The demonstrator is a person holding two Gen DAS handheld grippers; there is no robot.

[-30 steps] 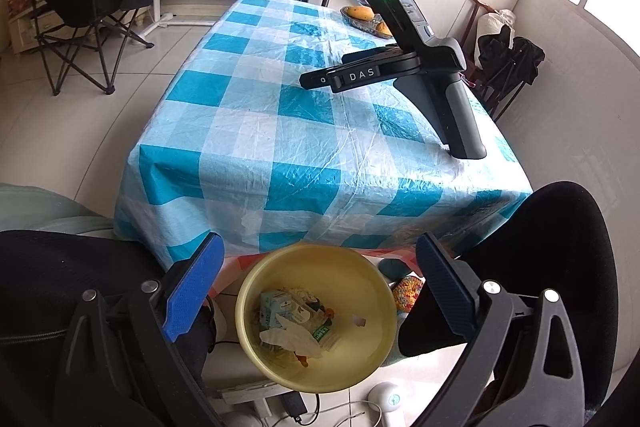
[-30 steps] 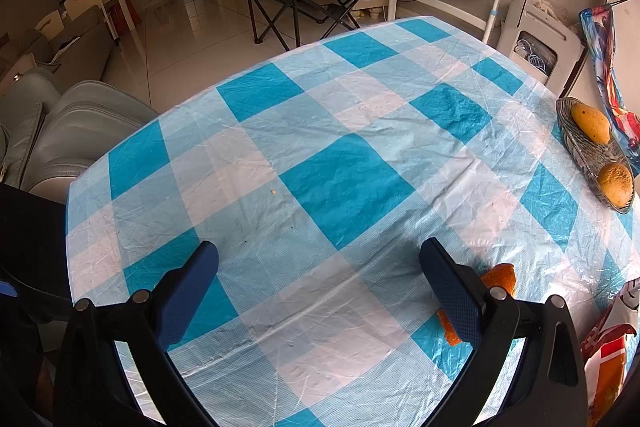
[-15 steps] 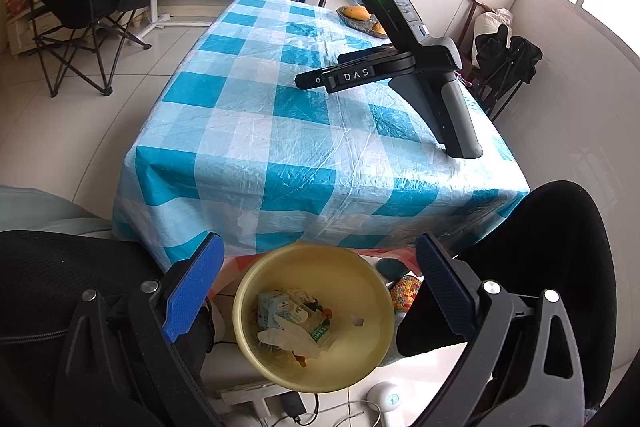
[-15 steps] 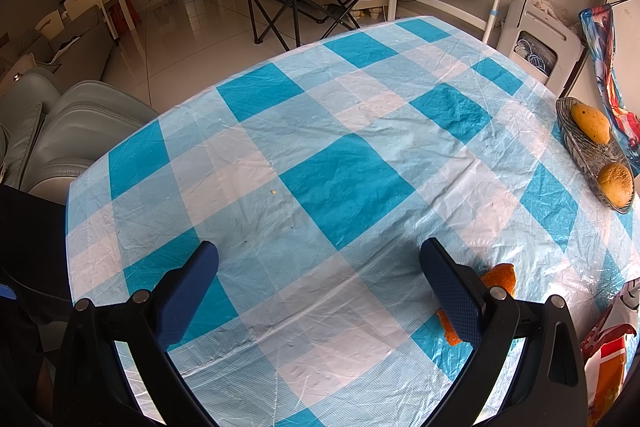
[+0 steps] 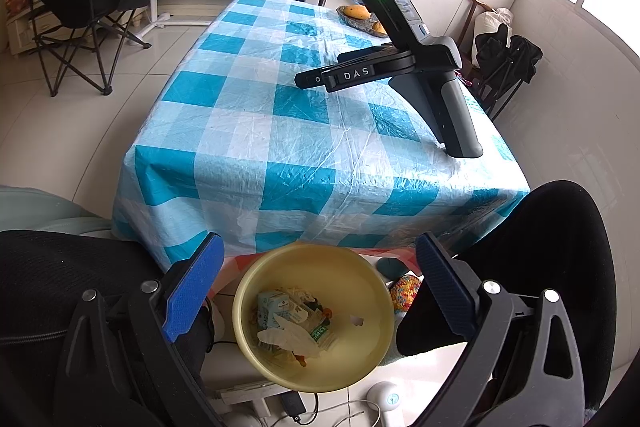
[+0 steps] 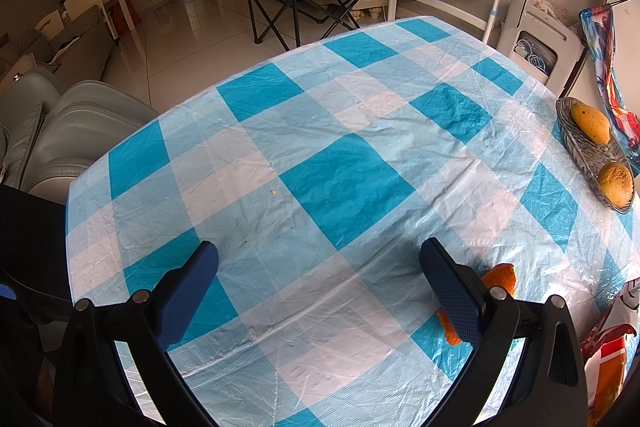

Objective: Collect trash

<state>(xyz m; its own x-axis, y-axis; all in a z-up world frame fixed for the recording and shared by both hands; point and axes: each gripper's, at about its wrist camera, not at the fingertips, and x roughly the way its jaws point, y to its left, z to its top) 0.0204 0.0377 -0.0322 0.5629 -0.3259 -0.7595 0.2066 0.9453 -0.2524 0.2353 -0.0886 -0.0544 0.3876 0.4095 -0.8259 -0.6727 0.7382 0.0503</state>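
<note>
Both fingers sets wide apart, empty; left gripper (image 5: 316, 291) drifted slightly over yellow bin (image 5: 372, 343); right gripper (image 6: 320, 287) unmoved.

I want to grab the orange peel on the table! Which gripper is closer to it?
Right. The right gripper sits over the tablecloth with the orange peel beside its right finger. The left gripper hangs off the table, above the yellow bin.

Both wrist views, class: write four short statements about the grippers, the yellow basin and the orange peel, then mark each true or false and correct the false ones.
1. The yellow basin already holds trash. True.
2. The left gripper is shut on a carton. False: it is open and empty above the basin.
3. The orange peel lies on the checked tablecloth. True.
4. The right gripper grips the peel. False: it is open; the peel lies beside its right finger.
</note>
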